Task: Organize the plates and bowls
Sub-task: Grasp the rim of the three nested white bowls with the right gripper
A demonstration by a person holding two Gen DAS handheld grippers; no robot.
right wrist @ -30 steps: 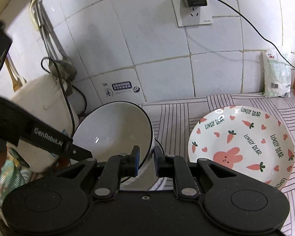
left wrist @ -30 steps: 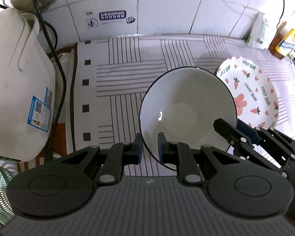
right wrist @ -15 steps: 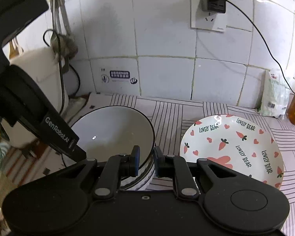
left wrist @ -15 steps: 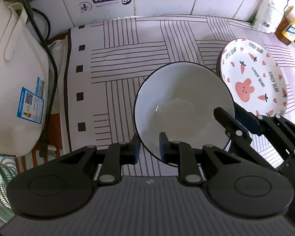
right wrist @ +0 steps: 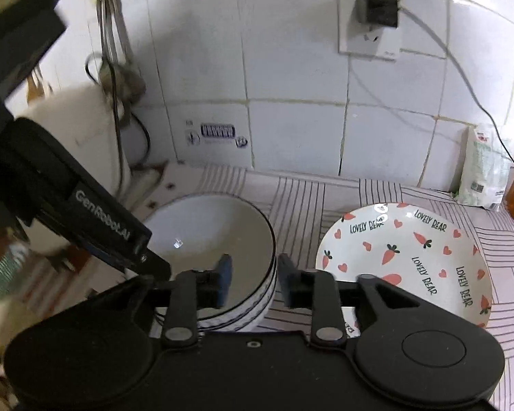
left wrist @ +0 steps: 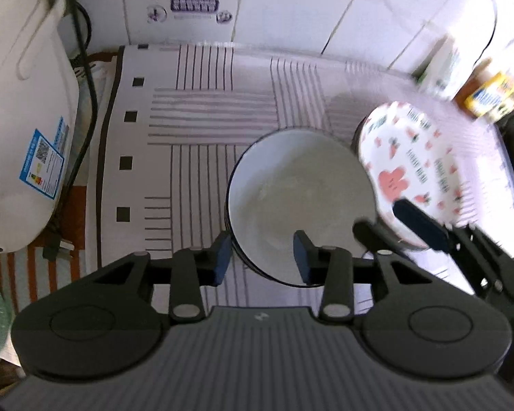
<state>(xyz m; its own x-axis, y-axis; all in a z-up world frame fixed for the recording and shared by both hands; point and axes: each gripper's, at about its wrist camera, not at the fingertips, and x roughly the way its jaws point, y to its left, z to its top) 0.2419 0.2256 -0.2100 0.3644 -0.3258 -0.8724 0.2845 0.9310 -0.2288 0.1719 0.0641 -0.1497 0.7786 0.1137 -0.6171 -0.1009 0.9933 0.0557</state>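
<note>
Two black two-finger grippers are flanking a white dark-rimmed ceramic bowl (left wrist: 300, 202) sitting on the striped white counter mat (left wrist: 202, 126). Left gripper (left wrist: 261, 257): jaws spread wide, bowl's near rim lying between them. Right gripper (right wrist: 252, 279): jaws parted, straddling the far rim. Only the right wrist view is showing stacked bowl rims beneath, and the "LOVELY BEAR" carrot-print plate (right wrist: 404, 260) sharply; the left wrist view is blurring it.

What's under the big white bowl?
The white bowl sits nested on more bowls; their striped rims peek out below it. How many there are, and their insides, stays hidden.
</note>
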